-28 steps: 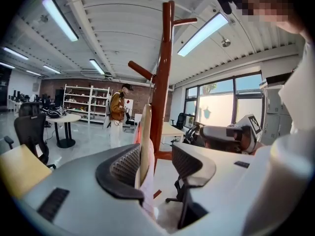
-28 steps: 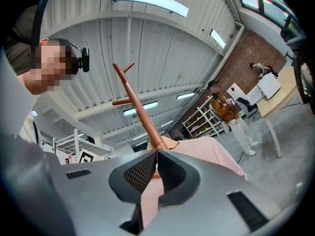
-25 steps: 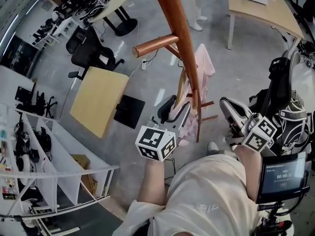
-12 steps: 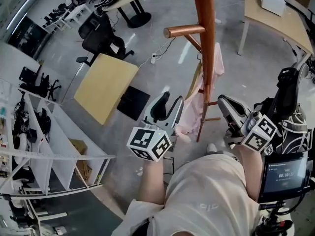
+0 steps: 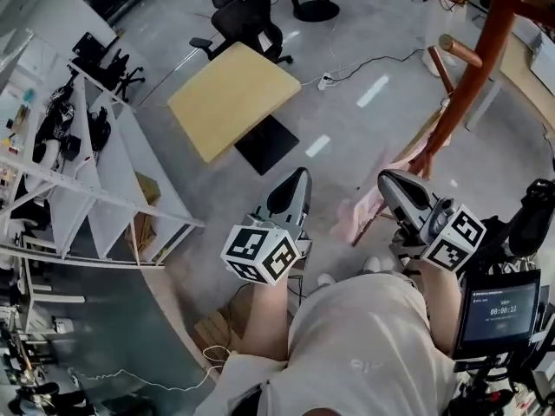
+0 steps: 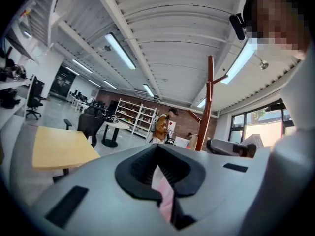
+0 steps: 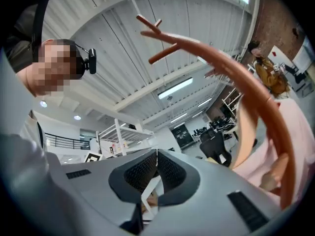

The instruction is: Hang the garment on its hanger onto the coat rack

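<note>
The reddish wooden coat rack (image 5: 468, 85) stands at the right of the head view. A pink garment (image 5: 357, 217) hangs from it on a pale wooden hanger (image 5: 425, 137), down to the floor near the rack's foot. My left gripper (image 5: 295, 180) is held in front of the person's body, left of the garment and apart from it, jaws shut and empty. In the left gripper view (image 6: 157, 151) the rack (image 6: 210, 102) shows beyond the jaws. My right gripper (image 5: 390, 183) points at the garment's lower end, shut, holding nothing. The right gripper view (image 7: 156, 156) has the rack (image 7: 246, 82) and garment (image 7: 295, 141) at its right.
A yellow table (image 5: 234, 98) and a black office chair (image 5: 251, 24) stand ahead on the grey floor. White shelving (image 5: 95, 172) lines the left. A small screen (image 5: 499, 306) is mounted by the right arm. Someone in a brown jacket (image 6: 161, 127) stands far off.
The left gripper's jaws, open before, have come together. The head view has swung left, so the rack and garment now sit at the right edge. Both grippers stay near the body.
</note>
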`<move>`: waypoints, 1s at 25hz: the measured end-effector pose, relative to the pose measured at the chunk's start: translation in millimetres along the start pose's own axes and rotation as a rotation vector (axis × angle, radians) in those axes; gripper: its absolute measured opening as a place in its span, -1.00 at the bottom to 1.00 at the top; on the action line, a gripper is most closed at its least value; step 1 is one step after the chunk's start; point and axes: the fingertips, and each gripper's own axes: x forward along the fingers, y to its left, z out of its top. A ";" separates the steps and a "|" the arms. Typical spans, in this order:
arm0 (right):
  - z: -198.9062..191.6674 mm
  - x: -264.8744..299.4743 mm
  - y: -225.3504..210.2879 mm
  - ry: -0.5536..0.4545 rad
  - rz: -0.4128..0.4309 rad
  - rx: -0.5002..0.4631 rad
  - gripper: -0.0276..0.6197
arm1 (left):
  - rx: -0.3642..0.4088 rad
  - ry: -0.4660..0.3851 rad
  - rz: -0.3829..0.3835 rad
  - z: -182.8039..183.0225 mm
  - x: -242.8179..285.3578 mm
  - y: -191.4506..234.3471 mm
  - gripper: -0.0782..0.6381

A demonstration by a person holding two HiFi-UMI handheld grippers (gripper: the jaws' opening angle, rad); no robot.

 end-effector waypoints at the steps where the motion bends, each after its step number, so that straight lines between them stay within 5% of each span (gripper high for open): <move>1: -4.5 12.1 0.6 0.018 0.024 0.011 -0.88 | -0.015 -0.005 0.018 1.2 -4.3 8.3 -0.76; 6: -43.0 65.2 29.4 0.118 0.154 0.068 -0.88 | -0.100 -0.032 0.118 -2.5 -56.3 44.9 -0.76; 17: -136.2 121.3 92.7 0.270 0.297 0.162 -0.88 | -0.097 0.012 0.299 -38.5 -155.2 89.4 -0.76; 25: -145.1 130.3 104.9 0.277 0.301 0.163 -0.88 | -0.092 0.027 0.285 -40.9 -166.8 96.8 -0.76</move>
